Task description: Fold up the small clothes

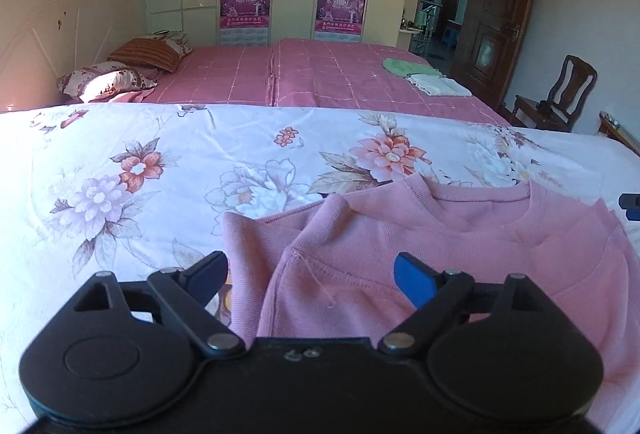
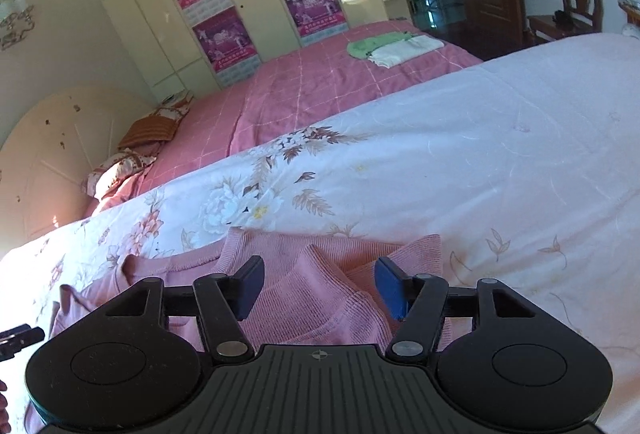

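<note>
Both claws, left claw (image 1: 310, 276) and right claw (image 2: 319, 286), hover spread over a pink sweater (image 1: 460, 254) on the floral bed (image 1: 160, 162); each should pinch a sleeve edge evenly.

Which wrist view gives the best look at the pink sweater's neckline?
The left wrist view: the pink sweater lies with its round collar fully visible. The right wrist view shows only its ribbed sleeve and edge, partly behind the open right gripper.
</note>
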{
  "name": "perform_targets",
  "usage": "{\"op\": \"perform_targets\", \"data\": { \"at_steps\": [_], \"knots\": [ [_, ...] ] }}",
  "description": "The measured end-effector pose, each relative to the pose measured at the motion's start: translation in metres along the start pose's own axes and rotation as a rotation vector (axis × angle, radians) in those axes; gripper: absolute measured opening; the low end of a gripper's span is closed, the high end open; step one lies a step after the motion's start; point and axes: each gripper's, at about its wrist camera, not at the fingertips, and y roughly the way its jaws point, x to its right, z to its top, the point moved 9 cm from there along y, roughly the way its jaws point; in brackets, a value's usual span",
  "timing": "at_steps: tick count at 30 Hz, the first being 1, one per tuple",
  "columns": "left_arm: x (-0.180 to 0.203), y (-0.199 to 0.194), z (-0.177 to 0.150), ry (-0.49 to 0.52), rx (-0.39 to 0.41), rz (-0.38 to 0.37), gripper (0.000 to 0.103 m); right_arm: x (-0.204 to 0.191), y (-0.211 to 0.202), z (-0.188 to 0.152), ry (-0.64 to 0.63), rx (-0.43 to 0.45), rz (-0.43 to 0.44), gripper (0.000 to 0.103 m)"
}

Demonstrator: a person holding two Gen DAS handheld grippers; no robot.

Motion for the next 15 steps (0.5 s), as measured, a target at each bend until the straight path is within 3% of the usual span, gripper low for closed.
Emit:
{"op": "perform_targets", "data": {
  "at_steps": [4, 8, 13, 14, 15],
  "knots": [
    [0.001, 0.018, 0.006, 0.005, -0.012, -0.008, 0.086, -0.003, 0.016, -0.010, -0.040, -0.034, -0.016, 0.061],
    [0.009, 0.043, -0.001, 0.062, -0.075, -0.021, 0.056, -0.009, 0.029, -0.015, -0.094, -0.050, -0.026, 0.061],
    [0.014, 0.057, -0.010, 0.100, -0.102, -0.031, 0.052, -0.016, 0.044, -0.019, -0.191, -0.079, -0.034, 0.061],
    [0.015, 0.057, -0.010, 0.103, -0.102, -0.037, 0.044, -0.019, 0.047, -0.022, -0.218, -0.099, -0.024, 0.046],
    [0.017, 0.056, -0.010, 0.108, -0.101, -0.043, 0.032, -0.021, 0.050, -0.025, -0.237, -0.123, -0.019, 0.015]
  ]
}}
